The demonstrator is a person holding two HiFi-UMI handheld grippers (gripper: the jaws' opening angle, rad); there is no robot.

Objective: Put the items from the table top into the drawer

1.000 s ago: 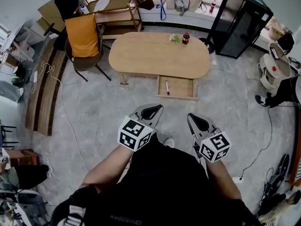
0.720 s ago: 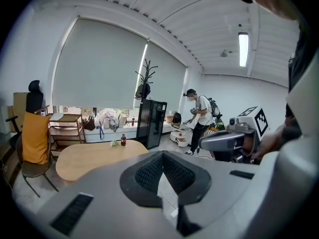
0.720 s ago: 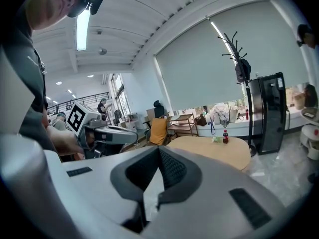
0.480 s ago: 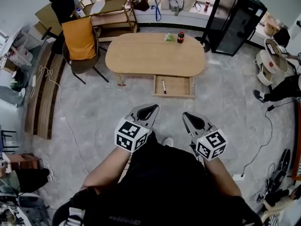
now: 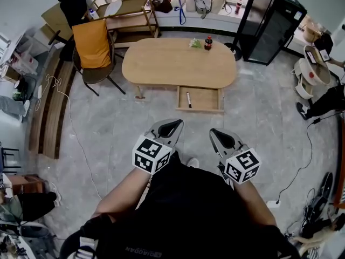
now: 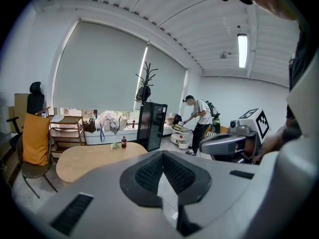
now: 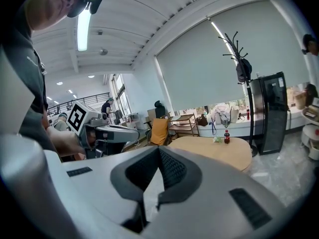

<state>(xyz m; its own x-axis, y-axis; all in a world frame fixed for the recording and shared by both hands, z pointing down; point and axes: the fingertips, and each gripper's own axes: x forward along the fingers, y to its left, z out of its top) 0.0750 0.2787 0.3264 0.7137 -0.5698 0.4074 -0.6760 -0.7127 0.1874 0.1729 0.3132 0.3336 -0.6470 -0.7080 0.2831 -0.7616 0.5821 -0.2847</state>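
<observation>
A cola bottle point(image 5: 208, 42) and a small green item point(image 5: 195, 43) stand at the far edge of the oval wooden table point(image 5: 172, 66). Under its near side the drawer point(image 5: 207, 100) is pulled out, with a dark pen point(image 5: 188, 99) lying inside. My left gripper point(image 5: 171, 127) and right gripper point(image 5: 220, 136) hang close to my body, well short of the table, both shut and holding nothing. The left gripper view shows the bottle point(image 6: 123, 143) and the table point(image 6: 89, 161) beyond the shut jaws. The right gripper view shows the bottle point(image 7: 227, 136) on the table point(image 7: 224, 152).
A chair with an orange cover point(image 5: 94, 42) stands left of the table, with a wooden shelf cart point(image 5: 129, 12) behind it. A black cabinet point(image 5: 272, 20) is at the back right. A cable point(image 5: 70, 117) trails over the floor. A person point(image 6: 199, 123) stands by the cabinet.
The head view has shifted slightly, so the table sits a little higher and further left. Both grippers keep the same pose, shut and holding nothing.
</observation>
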